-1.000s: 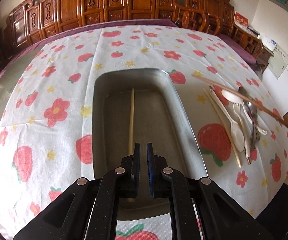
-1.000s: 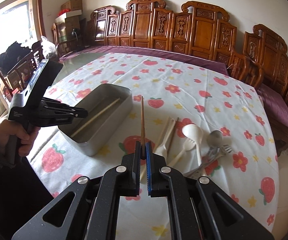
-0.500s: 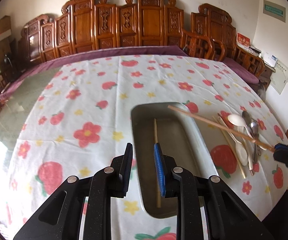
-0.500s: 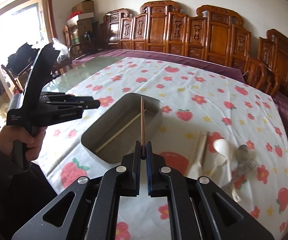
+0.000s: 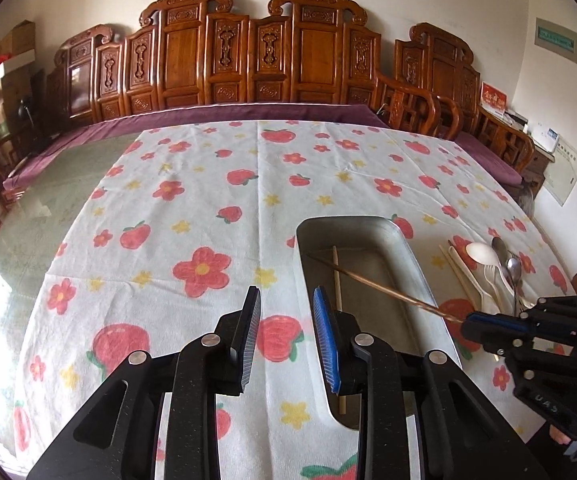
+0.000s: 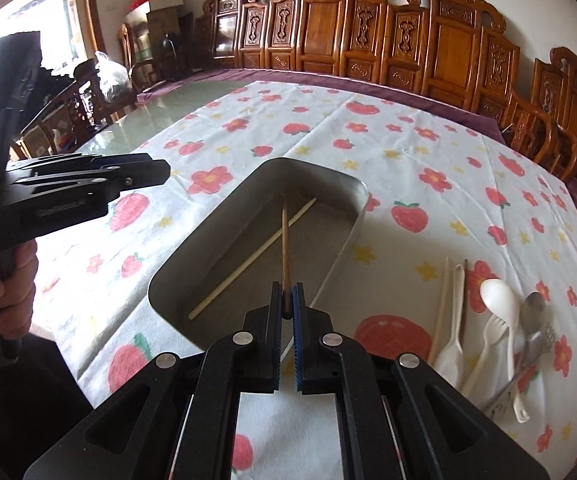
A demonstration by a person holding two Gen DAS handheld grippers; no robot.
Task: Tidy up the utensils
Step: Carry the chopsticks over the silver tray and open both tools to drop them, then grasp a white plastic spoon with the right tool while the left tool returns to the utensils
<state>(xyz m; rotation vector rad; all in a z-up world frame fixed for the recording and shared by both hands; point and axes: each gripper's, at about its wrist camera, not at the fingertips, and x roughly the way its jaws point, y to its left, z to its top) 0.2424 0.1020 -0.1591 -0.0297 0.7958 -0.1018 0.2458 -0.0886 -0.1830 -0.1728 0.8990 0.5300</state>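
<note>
1. Right gripper (image 6: 287, 300) pinched on the thick end of a dark brown chopstick (image 6: 285, 248) — pads pressed to either side of it, stick slanting forward and down into the metal tray (image 6: 340, 256), tip close to the tray's far end.
2. Seen from the left wrist: same brown chopstick (image 5: 384, 286) crossing the tray (image 5: 416, 264) on a diagonal, above a pale chopstick (image 5: 335, 276) lying flat along the tray floor; right gripper (image 5: 468, 322) at the tray's right rim.
3. Pale chopstick (image 6: 254, 256) alone on the tray floor, laid lengthwise, crossed over by the brown one near its far end.
4. Left gripper (image 5: 286, 320) with jaws parting, nothing between them — hovering over the tablecloth just left of the tray; from the right wrist, visible at the left edge (image 6: 156, 170), gripped by a hand (image 6: 8, 292).
5. Right of the tray, on the strawberry-and-flower tablecloth (image 6: 408, 152): a cluster of loose utensils (image 6: 496, 328) — white plastic spoons and fork, metal spoons, more chopsticks.
6. Beyond the table: carved wooden chairs (image 5: 264, 52) in a row along the wall.
</note>
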